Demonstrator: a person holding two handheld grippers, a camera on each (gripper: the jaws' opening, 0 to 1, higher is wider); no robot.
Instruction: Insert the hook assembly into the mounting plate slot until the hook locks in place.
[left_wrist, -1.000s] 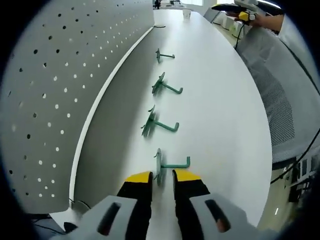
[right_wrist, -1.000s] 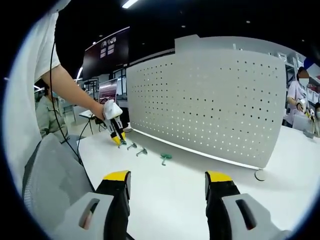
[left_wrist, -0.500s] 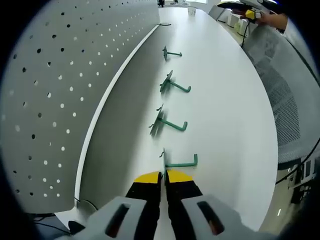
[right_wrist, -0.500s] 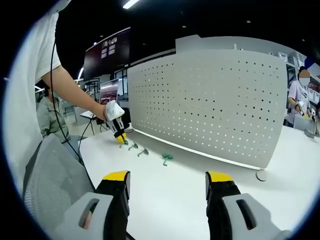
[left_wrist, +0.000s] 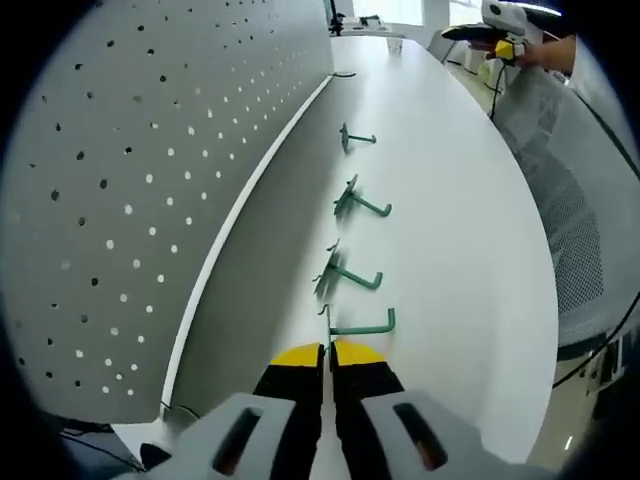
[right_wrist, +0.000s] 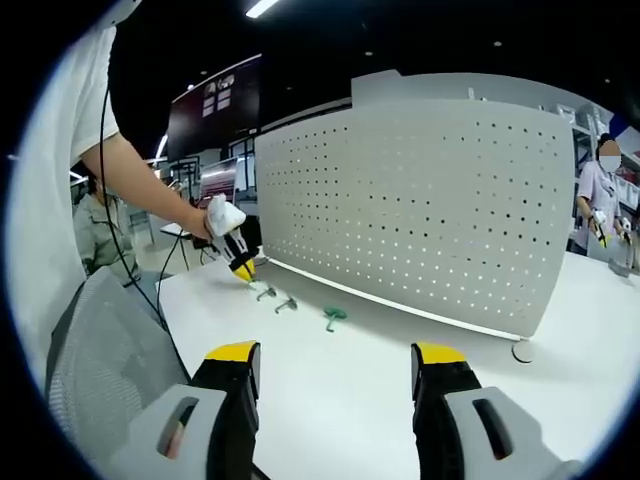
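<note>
Left gripper (left_wrist: 327, 352) jaws clamped on nearest green hook (left_wrist: 358, 326), lower centre; right gripper (right_wrist: 338, 372) jaws wide, empty, facing pegboard (right_wrist: 420, 210).

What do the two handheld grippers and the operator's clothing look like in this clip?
Both the left gripper and the right gripper have light grey bodies, black jaws and yellow tips. The person wears a white short sleeve, with a thin dark cable hanging beside it.
</note>
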